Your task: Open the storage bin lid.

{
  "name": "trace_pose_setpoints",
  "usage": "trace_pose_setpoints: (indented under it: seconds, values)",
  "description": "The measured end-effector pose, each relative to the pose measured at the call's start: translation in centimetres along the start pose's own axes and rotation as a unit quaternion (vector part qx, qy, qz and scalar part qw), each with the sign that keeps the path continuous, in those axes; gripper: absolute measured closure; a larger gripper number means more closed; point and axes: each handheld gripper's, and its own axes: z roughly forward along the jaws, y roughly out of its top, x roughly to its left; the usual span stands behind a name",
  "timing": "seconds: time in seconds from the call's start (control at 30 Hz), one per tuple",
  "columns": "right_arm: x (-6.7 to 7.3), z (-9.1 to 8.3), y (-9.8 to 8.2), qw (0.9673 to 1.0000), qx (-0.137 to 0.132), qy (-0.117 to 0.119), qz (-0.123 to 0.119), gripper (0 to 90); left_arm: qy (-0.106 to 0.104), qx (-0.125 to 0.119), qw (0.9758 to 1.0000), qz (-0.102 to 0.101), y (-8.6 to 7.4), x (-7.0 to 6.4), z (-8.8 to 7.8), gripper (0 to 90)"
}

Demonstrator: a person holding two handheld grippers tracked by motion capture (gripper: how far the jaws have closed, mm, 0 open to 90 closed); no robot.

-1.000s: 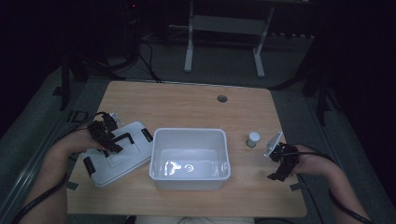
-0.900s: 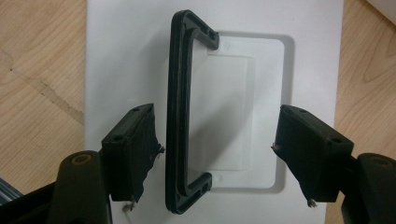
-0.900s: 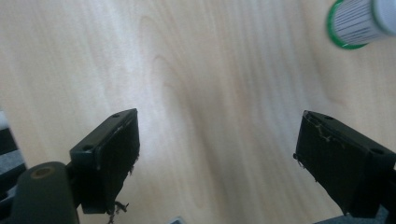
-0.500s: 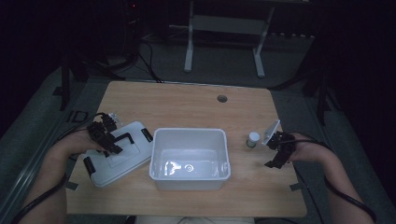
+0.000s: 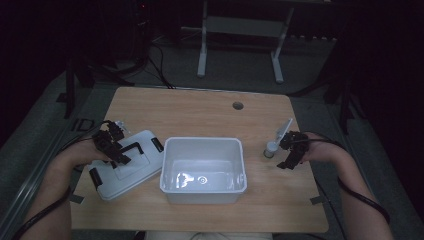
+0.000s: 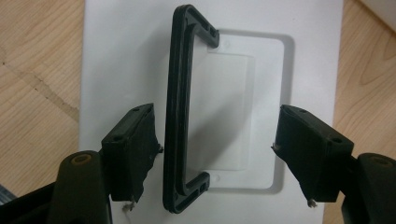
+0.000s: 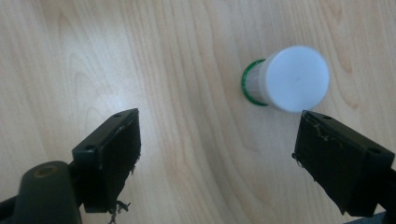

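An open white bin (image 5: 172,182) sits mid-table, and its white lid (image 5: 145,172) lies flat to the left. My left gripper (image 5: 116,145) hovers over the lid. In the left gripper view the lid's (image 6: 116,56) black handle (image 6: 180,112) lies between the open jaws of the left gripper (image 6: 217,149), close to the left pad with a thin gap. A small bottle with a white cap (image 5: 270,149) stands right of the bin. My right gripper (image 5: 288,155) is open just right of it. In the right gripper view the bottle (image 7: 292,79) stands just ahead of the right jaw of that gripper (image 7: 215,149).
The wooden table (image 5: 200,115) has a round cable hole (image 5: 238,105) near its far edge. Black latches (image 5: 156,144) stick out from the lid's ends. A metal stand (image 5: 240,30) is on the dark floor beyond the table. Cables trail from both forearms.
My right gripper has moved left and away across the table, ending close beside the bottle. The left gripper has stayed over the lid.
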Motion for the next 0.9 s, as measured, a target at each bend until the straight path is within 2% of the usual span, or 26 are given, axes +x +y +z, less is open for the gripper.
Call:
trace_pose_setpoints:
  seconds: [0.17,0.37,0.53,0.7,0.9]
  values:
    - [-1.1,0.0,0.5,1.0,-0.004,-0.005,0.005,15.7,-0.001,0.001,1.0,0.001,-0.1,0.0,0.2,29.4]
    - [-2.0,0.8,1.1,1.0,0.004,-0.001,0.005,15.7,-0.002,0.001,1.0,-0.002,-0.3,0.1,0.4,29.5]
    - [-2.7,1.5,1.6,1.0,-0.001,-0.004,0.007,15.8,-0.002,0.003,1.0,-0.002,-0.3,0.1,0.5,29.4]
    - [-3.3,2.6,2.1,0.9998,0.015,-0.006,0.006,18.9,-0.006,-0.001,1.0,-0.003,-0.3,0.1,0.7,28.1]
    - [-3.7,3.3,2.5,0.9998,0.019,-0.007,0.002,25.6,-0.008,0.003,1.0,-0.001,-0.4,0.2,0.9,28.2]
